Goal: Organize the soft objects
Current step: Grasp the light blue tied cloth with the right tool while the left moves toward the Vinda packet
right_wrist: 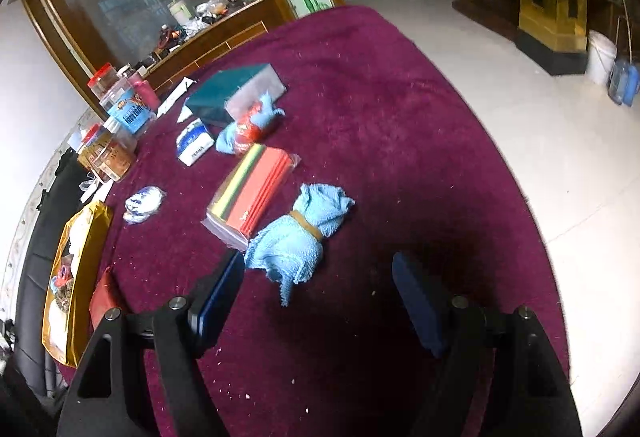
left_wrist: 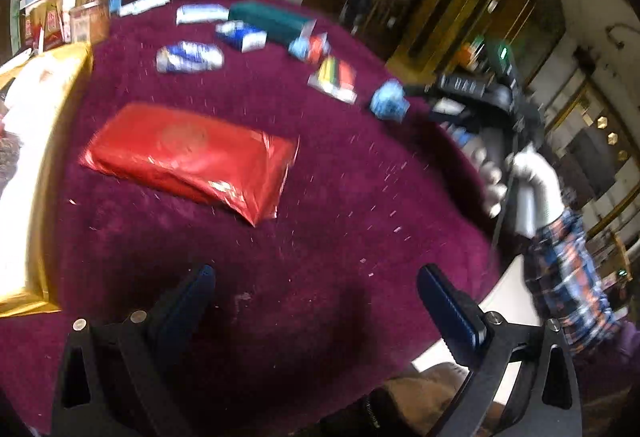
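Note:
A light blue towel bundle [right_wrist: 296, 237] tied with a rubber band lies on the maroon tablecloth [right_wrist: 400, 157]. My right gripper [right_wrist: 320, 293] stands open just short of it, and the bundle's near end is close to the left fingertip. In the left wrist view the same bundle [left_wrist: 388, 101] sits far right, beside a white-gloved hand [left_wrist: 532, 181] that holds the right gripper. My left gripper [left_wrist: 316, 301] is open over bare cloth. A red foil pack [left_wrist: 188, 157] lies ahead of it to the left.
A pack of coloured sheets [right_wrist: 252, 193], a red-and-blue cloth bundle [right_wrist: 252, 125], a teal box [right_wrist: 232, 89], a tissue pack [right_wrist: 194, 145] and a blue-white roll [right_wrist: 142, 205] lie further back. A gold bag [right_wrist: 76, 277] sits at the left edge. Jars [right_wrist: 128, 109] stand behind.

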### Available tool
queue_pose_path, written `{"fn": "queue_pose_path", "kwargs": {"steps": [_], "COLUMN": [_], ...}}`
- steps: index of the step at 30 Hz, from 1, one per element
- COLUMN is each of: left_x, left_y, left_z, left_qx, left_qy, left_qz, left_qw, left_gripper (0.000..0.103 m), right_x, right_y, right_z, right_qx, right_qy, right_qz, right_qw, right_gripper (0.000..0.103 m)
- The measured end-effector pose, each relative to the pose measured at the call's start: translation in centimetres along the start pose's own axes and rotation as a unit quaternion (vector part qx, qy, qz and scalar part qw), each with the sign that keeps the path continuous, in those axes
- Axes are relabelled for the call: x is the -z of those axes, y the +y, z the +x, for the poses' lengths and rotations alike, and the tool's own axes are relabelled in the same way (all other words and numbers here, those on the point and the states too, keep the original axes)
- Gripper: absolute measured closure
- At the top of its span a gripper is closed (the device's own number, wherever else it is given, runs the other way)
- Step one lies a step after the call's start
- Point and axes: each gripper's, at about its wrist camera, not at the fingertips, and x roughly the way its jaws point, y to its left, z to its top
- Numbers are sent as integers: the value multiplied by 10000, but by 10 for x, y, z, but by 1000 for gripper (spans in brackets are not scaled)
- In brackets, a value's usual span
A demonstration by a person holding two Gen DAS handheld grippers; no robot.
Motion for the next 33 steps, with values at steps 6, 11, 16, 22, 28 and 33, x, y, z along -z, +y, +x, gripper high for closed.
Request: {"fn": "queue_pose_path", "kwargs": {"steps": [6, 11, 16, 22, 28, 33], "left_x": [7, 13, 27, 28, 30, 33], "left_y": [-7, -14, -18, -7, -4, -12], "left_z": [33, 35, 32, 24, 21, 26], "left_qx": [-506, -732, -807, -476, -264, -552], "left_qy": [482, 421, 33, -412, -532, -468], "left_qz": [126, 373, 557, 131, 203, 398], "left_qw": [9975, 9957, 9952, 9979, 9980, 9966], "left_gripper": [1, 1, 1, 1, 1, 1], "right_x": [-4, -6, -7, -5, -10, -15], "right_y": [8, 14, 12, 16, 20, 27], "right_z": [24, 35, 36, 38, 42, 47], "right_qx": [-121, -107, -228, -416, -386, -125], "right_qy": [225, 125, -7, -83, 157, 441], "right_qz": [91, 190, 197, 18, -65, -169], "right_qw": [9996, 9997, 9995, 9991, 9991, 9988], "right_gripper": [27, 21, 16, 2, 0, 0]}}
